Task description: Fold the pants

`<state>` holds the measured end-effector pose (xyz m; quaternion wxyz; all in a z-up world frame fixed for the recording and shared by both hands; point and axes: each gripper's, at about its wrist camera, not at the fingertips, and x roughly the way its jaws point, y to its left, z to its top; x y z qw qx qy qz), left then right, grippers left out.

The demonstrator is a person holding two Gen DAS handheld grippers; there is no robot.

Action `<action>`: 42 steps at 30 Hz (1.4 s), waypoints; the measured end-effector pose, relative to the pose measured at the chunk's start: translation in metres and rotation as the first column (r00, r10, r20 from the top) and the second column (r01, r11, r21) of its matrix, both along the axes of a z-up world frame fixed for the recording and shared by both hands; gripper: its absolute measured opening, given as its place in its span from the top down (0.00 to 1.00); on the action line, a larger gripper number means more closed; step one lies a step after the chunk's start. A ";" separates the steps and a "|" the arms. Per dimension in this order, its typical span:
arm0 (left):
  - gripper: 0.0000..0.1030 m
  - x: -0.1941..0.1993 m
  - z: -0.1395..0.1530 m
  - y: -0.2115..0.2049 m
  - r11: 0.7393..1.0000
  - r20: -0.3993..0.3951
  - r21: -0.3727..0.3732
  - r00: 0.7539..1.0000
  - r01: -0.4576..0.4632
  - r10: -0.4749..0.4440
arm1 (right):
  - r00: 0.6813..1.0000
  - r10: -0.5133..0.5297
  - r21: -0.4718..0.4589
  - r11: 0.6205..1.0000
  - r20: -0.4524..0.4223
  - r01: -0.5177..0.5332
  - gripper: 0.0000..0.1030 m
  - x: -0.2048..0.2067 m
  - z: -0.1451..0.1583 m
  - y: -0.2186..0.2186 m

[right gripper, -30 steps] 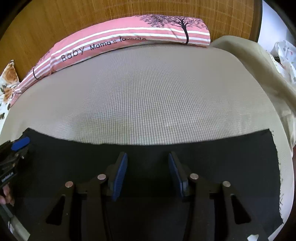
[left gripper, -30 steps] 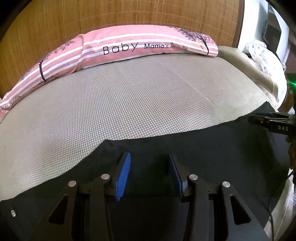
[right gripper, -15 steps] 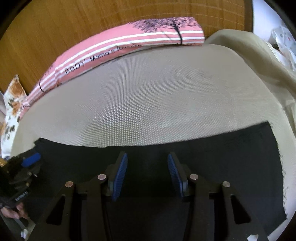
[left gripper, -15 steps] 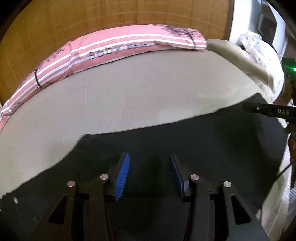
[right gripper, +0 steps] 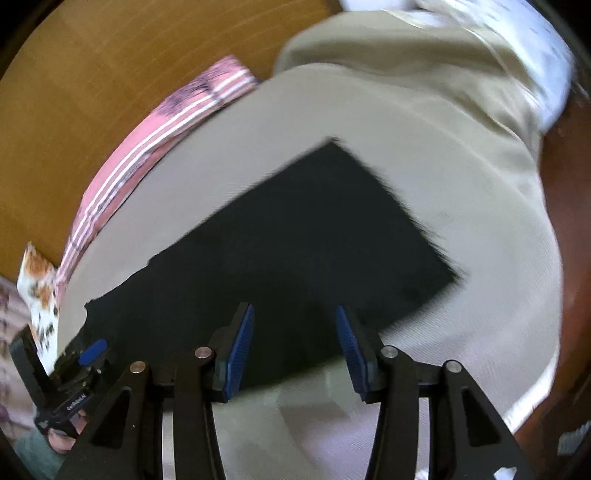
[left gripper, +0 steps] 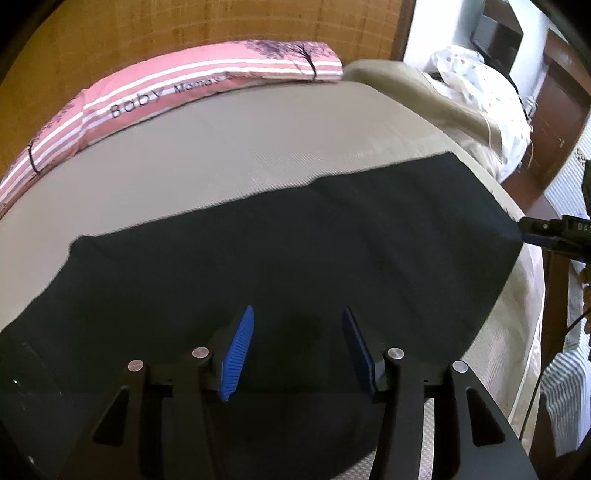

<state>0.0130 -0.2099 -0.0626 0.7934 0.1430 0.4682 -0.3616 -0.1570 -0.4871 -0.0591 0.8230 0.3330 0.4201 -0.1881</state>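
Observation:
The black pants [left gripper: 295, 240] lie flat across the beige bed mat [left gripper: 258, 147], a long dark strip. My left gripper [left gripper: 297, 350] hovers over their near part; its blue-padded jaws are opening and nothing is between them. The right gripper [left gripper: 554, 236] shows at the right edge of the left wrist view, just past the end of the pants. In the blurred right wrist view the pants [right gripper: 295, 240] run diagonally. My right gripper [right gripper: 293, 347] stands open over their near edge, holding nothing. The left gripper [right gripper: 81, 365] appears at the lower left there.
A pink striped pillow [left gripper: 184, 88] lies along the wooden headboard [left gripper: 221, 29]. A beige blanket [left gripper: 406, 85] and white dotted cloth [left gripper: 480, 85] are heaped at the bed's right end. A floral cushion [right gripper: 37, 280] sits at the left. A striped sleeve [left gripper: 565, 398] is at lower right.
Both views slid sideways along the bed. The right wrist view rolled, so the pants now run diagonally in it. The left jaws stand slightly wider. The pants lie where they were.

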 end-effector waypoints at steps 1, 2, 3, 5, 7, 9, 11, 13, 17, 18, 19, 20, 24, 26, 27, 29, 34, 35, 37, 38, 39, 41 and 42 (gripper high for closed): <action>0.50 -0.003 -0.002 -0.002 1.000 -0.005 0.005 1.000 0.005 -0.005 | 1.000 -0.020 0.009 1.000 0.002 0.020 0.57 -0.007 -0.002 -0.005; 0.50 -0.005 -0.004 -0.004 1.000 -0.007 0.009 1.000 0.009 -0.009 | 0.999 -0.039 0.021 0.999 0.003 0.039 0.57 -0.014 -0.006 -0.009; 0.50 -0.007 -0.005 -0.006 1.000 -0.007 0.013 1.000 0.010 -0.010 | 0.998 -0.055 0.039 0.998 0.009 0.055 0.57 -0.018 -0.009 -0.013; 0.50 -0.010 -0.008 -0.010 1.000 -0.008 0.024 1.000 0.016 -0.016 | 0.996 -0.086 0.084 0.993 0.034 0.083 0.57 -0.025 -0.017 -0.021; 0.50 -0.011 -0.010 -0.013 0.999 -0.003 0.036 1.000 0.018 -0.018 | 0.994 -0.106 0.102 0.990 0.034 0.102 0.57 -0.027 -0.024 -0.026; 0.50 -0.012 -0.012 -0.016 0.999 -0.003 0.043 1.000 0.019 -0.019 | 0.992 -0.118 0.109 0.988 0.041 0.113 0.57 -0.028 -0.031 -0.031; 0.50 -0.013 -0.013 -0.017 0.999 0.004 0.050 1.000 0.018 -0.018 | 0.989 -0.133 0.113 0.986 0.065 0.125 0.58 -0.028 -0.036 -0.037; 0.49 -0.013 -0.014 -0.019 0.998 0.011 0.055 1.000 0.019 -0.020 | 0.985 -0.146 0.110 0.985 0.093 0.136 0.58 -0.025 -0.037 -0.043; 0.45 -0.013 -0.016 -0.023 0.998 0.029 0.067 0.999 0.015 -0.017 | 0.978 -0.152 0.104 0.985 0.142 0.138 0.58 -0.017 -0.039 -0.055; 0.44 -0.013 -0.016 -0.023 0.998 0.032 0.068 0.999 0.014 -0.016 | 0.976 -0.153 0.105 0.985 0.155 0.138 0.58 -0.015 -0.040 -0.058; 0.44 -0.013 -0.017 -0.024 0.998 0.036 0.069 0.999 0.013 -0.016 | 0.972 -0.162 0.109 0.983 0.169 0.145 0.61 -0.014 -0.041 -0.062; 0.42 -0.012 -0.017 -0.024 0.997 0.040 0.070 0.999 0.013 -0.015 | 0.968 -0.173 0.118 0.981 0.182 0.153 0.64 -0.013 -0.043 -0.066; 0.40 -0.010 -0.018 -0.025 0.998 0.043 0.067 0.999 0.009 -0.012 | 0.964 -0.194 0.171 0.972 0.182 0.164 0.84 -0.013 -0.049 -0.076; 0.39 -0.010 -0.018 -0.026 0.998 0.045 0.064 0.999 0.009 -0.012 | 0.960 -0.211 0.216 0.962 0.187 0.169 0.89 -0.015 -0.052 -0.077; 0.38 -0.009 -0.018 -0.026 0.998 0.048 0.064 0.999 0.010 -0.013 | 0.957 -0.219 0.234 0.957 0.189 0.173 0.90 -0.016 -0.051 -0.077; 0.37 -0.008 -0.018 -0.026 0.998 0.043 0.063 0.999 0.012 -0.014 | 0.953 -0.225 0.254 0.952 0.203 0.171 0.91 -0.016 -0.045 -0.074; 0.37 0.002 -0.011 -0.013 1.000 -0.016 0.022 1.000 -0.017 0.017 | 0.942 -0.186 0.324 0.942 0.280 0.090 0.92 0.002 -0.019 -0.055; 0.37 0.005 -0.008 -0.007 0.999 -0.026 0.009 0.999 -0.033 0.033 | 0.943 -0.160 0.318 0.946 0.291 0.062 0.92 0.011 -0.011 -0.047; 0.37 0.012 0.000 0.009 0.997 -0.027 -0.012 0.997 -0.076 0.076 | 0.945 -0.102 0.303 0.953 0.310 0.004 0.92 0.029 0.002 -0.029; 0.37 0.016 0.005 0.018 0.995 -0.024 -0.023 0.995 -0.101 0.100 | 0.945 -0.068 0.298 0.954 0.319 -0.032 0.92 0.041 0.008 -0.018; 0.37 0.020 0.009 0.029 0.991 -0.022 -0.036 0.992 -0.125 0.125 | 0.944 -0.037 0.296 0.953 0.327 -0.065 0.92 0.050 0.013 -0.007; 0.37 0.029 0.021 0.055 0.980 -0.019 -0.062 0.982 -0.188 0.187 | 0.942 0.035 0.285 0.949 0.333 -0.136 0.92 0.075 0.022 0.020; 0.37 0.033 0.027 0.069 0.973 -0.017 -0.074 0.976 -0.220 0.219 | 0.939 0.077 0.280 0.944 0.336 -0.177 0.92 0.089 0.025 0.036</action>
